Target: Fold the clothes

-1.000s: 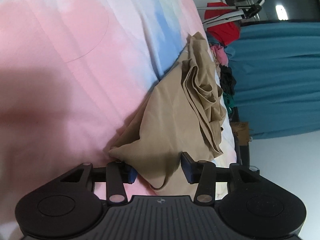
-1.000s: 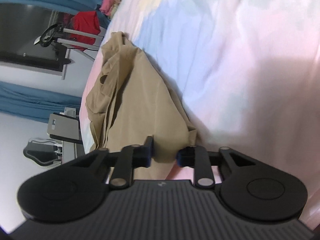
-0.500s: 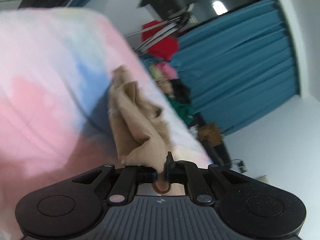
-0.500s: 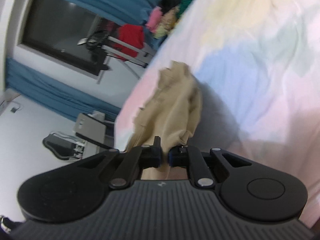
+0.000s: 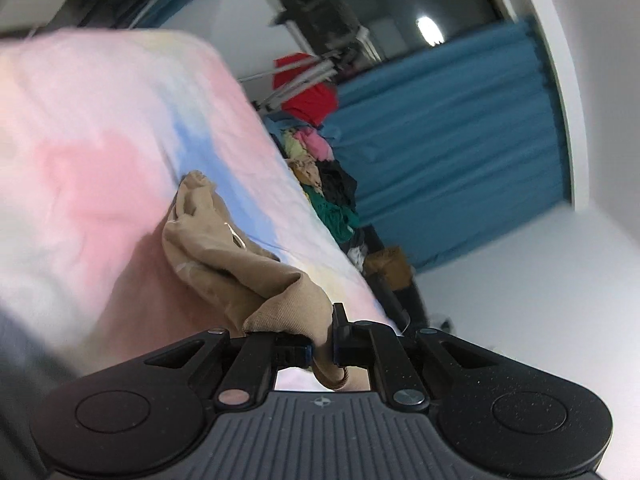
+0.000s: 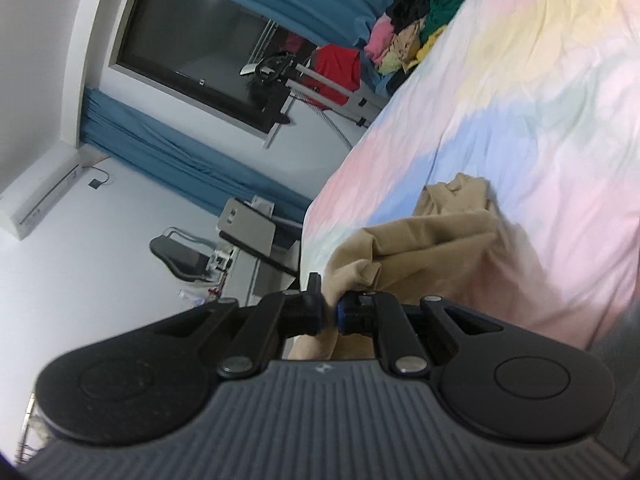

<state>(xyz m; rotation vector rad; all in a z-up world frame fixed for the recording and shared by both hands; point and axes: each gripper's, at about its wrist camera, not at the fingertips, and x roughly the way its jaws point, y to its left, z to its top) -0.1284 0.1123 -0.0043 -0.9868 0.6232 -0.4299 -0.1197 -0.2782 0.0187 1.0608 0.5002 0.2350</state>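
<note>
1. Tan garment (image 5: 224, 256) (image 6: 424, 248): soft knit fabric, crumpled and bunched, species of clothing not determinable. It is lifted at two points off the bed, with its far end trailing down onto the sheet. A short white loop or tag shows on one fold in the left wrist view.
2. Left gripper (image 5: 323, 346): jaws closed to a narrow gap, pinching a gathered corner of the tan garment; a small tail of fabric hangs down behind the fingers.
3. Right gripper (image 6: 329, 314): jaws closed nearly together on another gathered edge of the same garment; cloth passes between the blue-tipped pads and drapes below.
4. Bedsheet (image 5: 100, 128) (image 6: 540, 92): pastel pattern in pink, blue, yellow and white, wrinkled, lying beneath the garment.
5. Clothes pile (image 5: 320, 168) (image 6: 420, 20): mixed items in green, black, pink and yellow heaped at the far end of the bed.
6. Red garment (image 5: 310, 98) (image 6: 336, 68): draped on a metal rack beyond the bed.
7. Blue curtains (image 5: 448, 152) (image 6: 180, 152): hung to either side of a dark window (image 6: 200, 52).
8. Air conditioner (image 6: 36, 200): white unit mounted on the wall, right wrist view.
</note>
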